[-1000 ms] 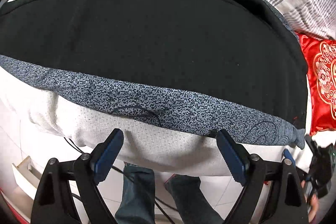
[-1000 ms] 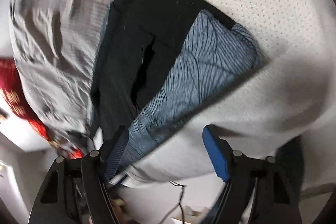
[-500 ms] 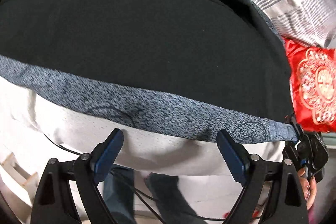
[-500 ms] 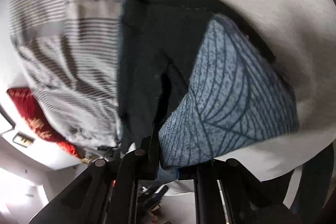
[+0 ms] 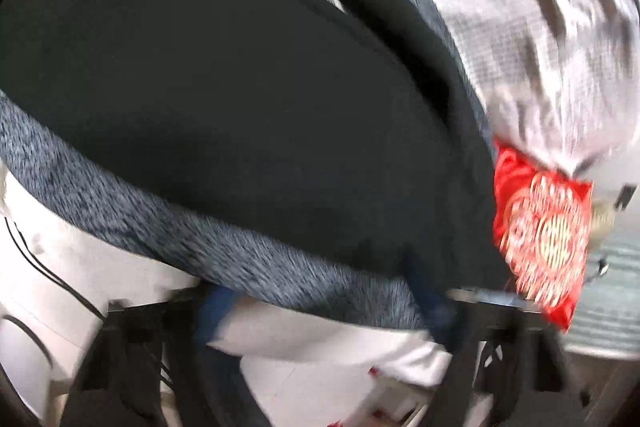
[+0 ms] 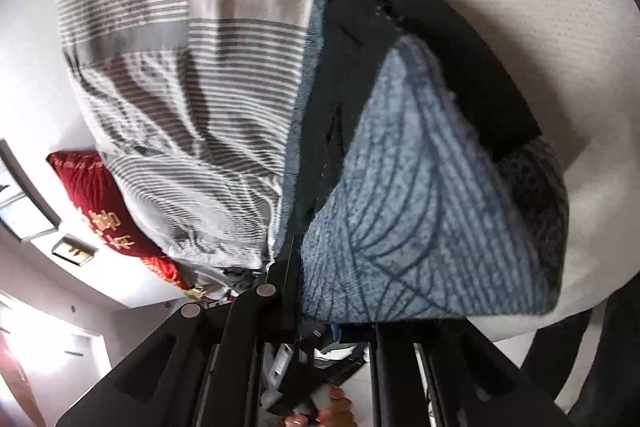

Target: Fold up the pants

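The black pants [image 5: 240,99] with a blue-grey patterned lining edge [image 5: 168,227] lie spread on the white bed [image 5: 120,275]. My left gripper [image 5: 320,311] is open, its blue pads at the near edge of the pants, one pad on each side of the lining band. The view is blurred. In the right wrist view the pants [image 6: 360,75] lie with a corner turned over, showing the blue patterned inside [image 6: 420,207]. My right gripper [image 6: 332,323] is shut on that turned corner and lifts it off the bed.
A grey striped quilt [image 6: 180,67] lies bunched beyond the pants and also shows in the left wrist view [image 5: 540,27]. A red embroidered cushion [image 5: 544,239] sits at the right. A dark red cushion [image 6: 100,203] lies by the wall. A black cable [image 5: 48,267] hangs off the bed's edge.
My right gripper closed on the pants corner and has lifted and turned it over. My left gripper moved forward to the lining edge and swung right.
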Demonstrator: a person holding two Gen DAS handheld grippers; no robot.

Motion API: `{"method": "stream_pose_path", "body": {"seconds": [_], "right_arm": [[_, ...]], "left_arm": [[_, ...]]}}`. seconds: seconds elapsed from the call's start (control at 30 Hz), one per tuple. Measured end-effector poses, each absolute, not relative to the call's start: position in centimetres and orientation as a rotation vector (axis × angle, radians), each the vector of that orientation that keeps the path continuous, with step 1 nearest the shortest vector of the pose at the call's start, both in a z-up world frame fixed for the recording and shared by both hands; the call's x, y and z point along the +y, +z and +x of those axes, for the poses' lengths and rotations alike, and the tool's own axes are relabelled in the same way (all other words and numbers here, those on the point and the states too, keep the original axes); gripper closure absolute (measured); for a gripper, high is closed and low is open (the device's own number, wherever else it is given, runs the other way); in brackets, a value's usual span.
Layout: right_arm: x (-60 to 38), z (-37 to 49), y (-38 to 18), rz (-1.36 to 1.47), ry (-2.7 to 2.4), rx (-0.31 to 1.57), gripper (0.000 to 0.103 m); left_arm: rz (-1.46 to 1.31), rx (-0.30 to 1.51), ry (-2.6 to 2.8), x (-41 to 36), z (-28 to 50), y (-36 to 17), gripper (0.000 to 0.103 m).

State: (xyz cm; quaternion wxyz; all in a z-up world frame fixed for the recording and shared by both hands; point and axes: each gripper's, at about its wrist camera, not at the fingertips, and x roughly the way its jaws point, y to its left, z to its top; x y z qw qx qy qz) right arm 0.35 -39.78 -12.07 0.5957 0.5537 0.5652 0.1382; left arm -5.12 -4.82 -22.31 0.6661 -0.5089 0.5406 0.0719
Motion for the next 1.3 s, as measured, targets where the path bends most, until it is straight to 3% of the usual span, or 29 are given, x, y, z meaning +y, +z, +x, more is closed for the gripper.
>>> {"method": "stream_pose_path", "body": {"seconds": [0.1,0.47,0.7,1.0,1.3], "right_arm": [[-40.3,-0.1,-12.6,1.242,0.278,1.342,0.092],[-38.9,2.2,-9.4,1.12,0.272,1.317,0.092],[-37.0,6.8,-9.4,1.042,0.277,1.375,0.092],[-34.4,17.4,-11.2,0.913,0.266,1.527,0.09],[-32.8,26.4,-18.5,0.845,0.21,1.68,0.088]], "left_arm": [[-1.144,1.187,0.168,-3.4,-4.9,-22.2,0.079],[-0.851,1.179,0.06,-2.5,0.1,-15.1,0.079],[-0.767,1.229,0.056,-1.5,4.4,-13.4,0.079],[-0.71,1.306,0.1,0.1,13.1,-14.1,0.079],[-0.676,1.41,0.155,0.5,21.0,-18.8,0.079]]}}
